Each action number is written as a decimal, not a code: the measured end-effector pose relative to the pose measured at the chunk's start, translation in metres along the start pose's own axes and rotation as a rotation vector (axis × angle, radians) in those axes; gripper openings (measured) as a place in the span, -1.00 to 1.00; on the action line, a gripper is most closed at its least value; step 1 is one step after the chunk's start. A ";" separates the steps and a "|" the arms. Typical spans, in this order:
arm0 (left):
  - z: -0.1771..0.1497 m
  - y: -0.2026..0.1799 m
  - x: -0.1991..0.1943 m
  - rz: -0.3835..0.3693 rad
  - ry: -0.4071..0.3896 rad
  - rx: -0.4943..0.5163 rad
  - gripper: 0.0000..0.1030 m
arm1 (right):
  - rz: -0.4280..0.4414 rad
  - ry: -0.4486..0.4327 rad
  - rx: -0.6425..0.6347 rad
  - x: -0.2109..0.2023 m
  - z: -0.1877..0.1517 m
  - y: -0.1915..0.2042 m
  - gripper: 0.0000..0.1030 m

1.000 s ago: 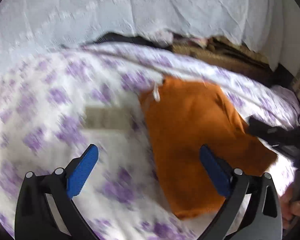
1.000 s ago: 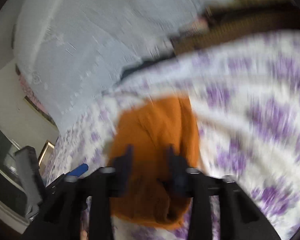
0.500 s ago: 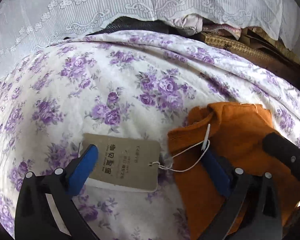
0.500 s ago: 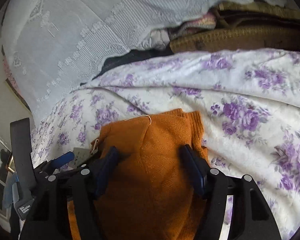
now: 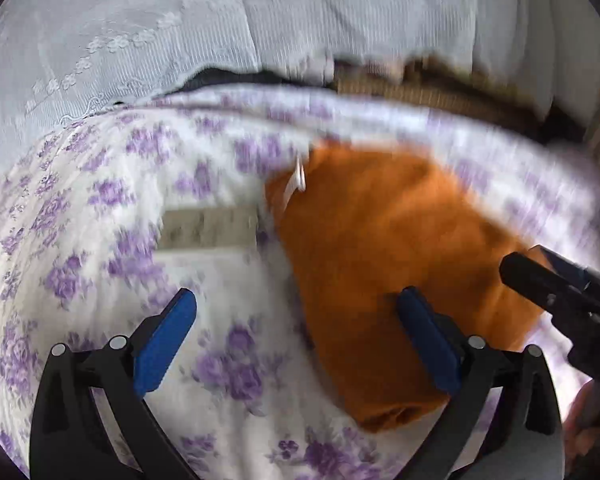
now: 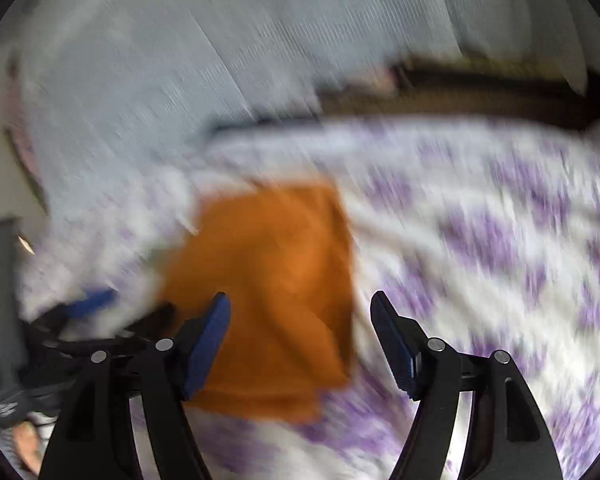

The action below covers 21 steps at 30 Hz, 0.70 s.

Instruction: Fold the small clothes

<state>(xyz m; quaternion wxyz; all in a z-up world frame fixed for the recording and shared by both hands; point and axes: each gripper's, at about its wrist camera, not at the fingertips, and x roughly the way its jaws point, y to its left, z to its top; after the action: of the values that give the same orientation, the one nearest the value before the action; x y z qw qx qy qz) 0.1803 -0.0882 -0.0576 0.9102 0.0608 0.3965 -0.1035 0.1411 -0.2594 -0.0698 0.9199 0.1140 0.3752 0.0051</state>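
I see both tongs released, jaws spread wide, nothing held. Left gripper (image 5: 296, 332) hovers over the sheet (image 5: 100, 200), its right finger over the sweater (image 5: 388, 248) edge. Right gripper (image 6: 300, 332) sits above the sweater's (image 6: 268, 280) near right corner. One orange sweater, folded, lying flat on the floral sheet. Left view alone shows one paper tag (image 5: 208, 226) just left of the sweater, and the right gripper's tip at right. Right view is too blurred for detail.
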 end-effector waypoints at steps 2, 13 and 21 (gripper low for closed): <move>-0.002 0.000 0.001 0.000 0.003 0.004 0.92 | 0.058 0.077 0.066 0.017 -0.003 -0.014 0.62; -0.009 -0.010 -0.010 0.081 -0.056 0.049 0.92 | 0.070 0.072 0.046 0.019 -0.004 -0.010 0.85; -0.007 -0.007 -0.011 0.050 -0.057 0.028 0.92 | 0.118 0.071 0.068 0.014 -0.005 -0.016 0.93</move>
<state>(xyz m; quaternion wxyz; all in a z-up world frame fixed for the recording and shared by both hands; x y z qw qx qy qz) 0.1661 -0.0921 -0.0546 0.9225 0.0805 0.3670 -0.0878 0.1466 -0.2726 -0.0861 0.8996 0.1670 0.4003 0.0505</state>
